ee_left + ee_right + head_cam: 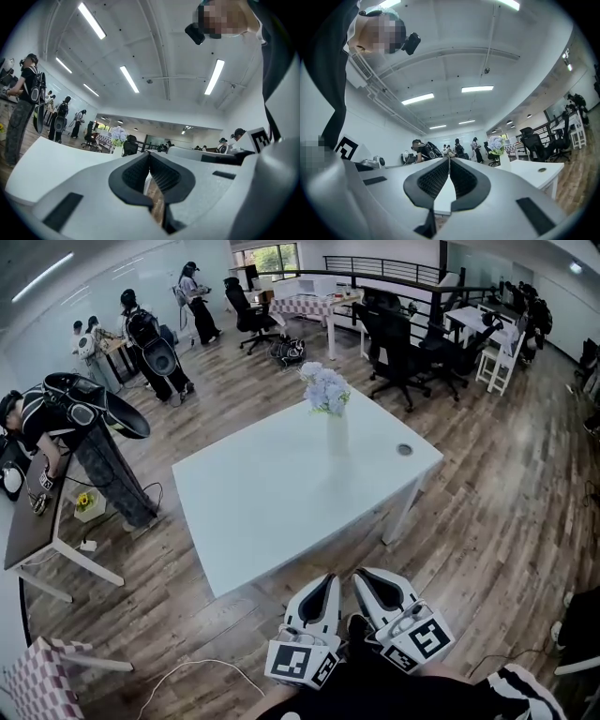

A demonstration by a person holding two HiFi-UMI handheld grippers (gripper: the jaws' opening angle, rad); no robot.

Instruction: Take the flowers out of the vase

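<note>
**Head view.** A white rectangular table (262, 502) occupies the centre of the frame on a brown wood-plank floor (487, 512). The slim white vase (337, 435) stands upright on the far part of the tabletop, just above the centre of the frame. It holds the bunch of pale blue-lavender flowers (325, 388), whose heads rise above its mouth. A small round grey grommet (404, 449) is set in the tabletop to the right of the vase. The left gripper (327, 580) and the right gripper (365, 576), both white with black pads, lie side by side at the lower edge of the frame. They are off the near edge of the table and well apart from the vase. Black office chairs (403, 357) stand at the upper right, and several people (150, 343) at the upper left.

**Left gripper view.** The jaws are together, tips meeting, with nothing between them. The flowers appear small, left of centre, beyond the tabletop.

**Right gripper view.** The jaws are likewise closed and empty. The vase and flowers appear right of centre.
</note>
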